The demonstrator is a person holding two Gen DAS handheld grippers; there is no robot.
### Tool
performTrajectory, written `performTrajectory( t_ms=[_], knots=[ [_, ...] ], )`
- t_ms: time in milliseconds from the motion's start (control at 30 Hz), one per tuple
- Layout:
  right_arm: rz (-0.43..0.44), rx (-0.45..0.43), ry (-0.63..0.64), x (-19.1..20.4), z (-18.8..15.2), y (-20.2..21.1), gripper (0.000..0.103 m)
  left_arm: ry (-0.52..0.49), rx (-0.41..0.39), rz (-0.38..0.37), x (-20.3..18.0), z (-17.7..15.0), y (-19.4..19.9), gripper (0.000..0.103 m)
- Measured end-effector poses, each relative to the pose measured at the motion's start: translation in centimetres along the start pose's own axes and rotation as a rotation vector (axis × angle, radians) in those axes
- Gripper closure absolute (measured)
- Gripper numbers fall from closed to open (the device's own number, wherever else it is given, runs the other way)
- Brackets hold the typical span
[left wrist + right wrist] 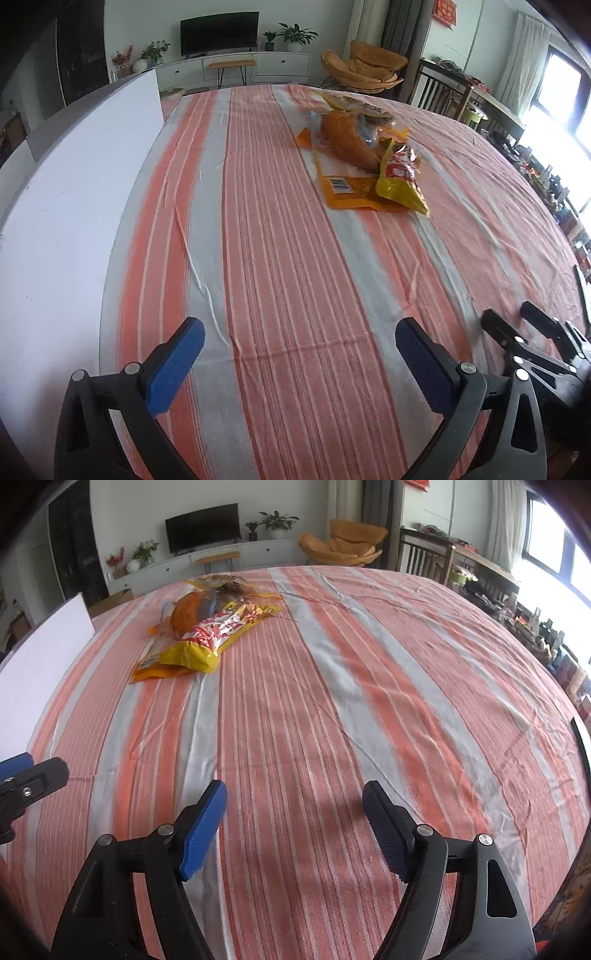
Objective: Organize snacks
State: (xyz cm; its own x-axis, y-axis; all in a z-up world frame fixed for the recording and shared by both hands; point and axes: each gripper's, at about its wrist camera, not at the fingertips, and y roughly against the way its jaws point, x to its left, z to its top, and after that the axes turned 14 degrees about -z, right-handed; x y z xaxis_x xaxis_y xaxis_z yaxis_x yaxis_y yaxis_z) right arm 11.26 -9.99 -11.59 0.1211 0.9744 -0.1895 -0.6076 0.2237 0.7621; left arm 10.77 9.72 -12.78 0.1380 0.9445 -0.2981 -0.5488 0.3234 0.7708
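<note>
The right gripper [294, 803] hangs over a counter [369, 701] draped in an orange and grey striped cloth, its blue-padded jaws apart with nothing between them. Far off to the left lies a pile of snack bags [207, 627], a yellow and red bag [218, 631] on top. The left gripper's tip [33, 775] shows at the left edge.

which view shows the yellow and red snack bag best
The right wrist view: the yellow and red snack bag lies lengthwise with its whole printed face showing. The left wrist view sees it end-on and foreshortened, its print mostly hidden.
</note>
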Motion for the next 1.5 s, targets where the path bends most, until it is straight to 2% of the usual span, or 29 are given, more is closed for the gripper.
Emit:
performTrajectory(
  t_ms=[133, 200, 300, 1367, 1500],
  knots=[
    [0.01, 0.0, 0.002, -0.2, -0.3, 0.5, 0.022, -0.077, 0.025, 0.062, -0.4, 0.3, -2.1, 0.001],
    [0.01, 0.0, 0.007, -0.1, -0.4, 0.6, 0.021, -0.098, 0.024, 0.06, -0.7, 0.3, -2.0, 0.001],
    [0.01, 0.001, 0.008, -0.1, -0.4, 0.6, 0.021, -0.094, 0.005, 0.051, -0.5, 0.2, -1.7, 0.0],
    [0.019, 0.004, 0.015, 0.2, -0.3, 0.5, 0.017, -0.095, 0.005, 0.048, -0.5, 0.3, -1.8, 0.0],
    [0.026, 0.012, 0.034, 0.6, -0.2, 0.4, 0.012, -0.095, 0.005, 0.047, -0.5, 0.3, -1.8, 0.0]
  ],
)
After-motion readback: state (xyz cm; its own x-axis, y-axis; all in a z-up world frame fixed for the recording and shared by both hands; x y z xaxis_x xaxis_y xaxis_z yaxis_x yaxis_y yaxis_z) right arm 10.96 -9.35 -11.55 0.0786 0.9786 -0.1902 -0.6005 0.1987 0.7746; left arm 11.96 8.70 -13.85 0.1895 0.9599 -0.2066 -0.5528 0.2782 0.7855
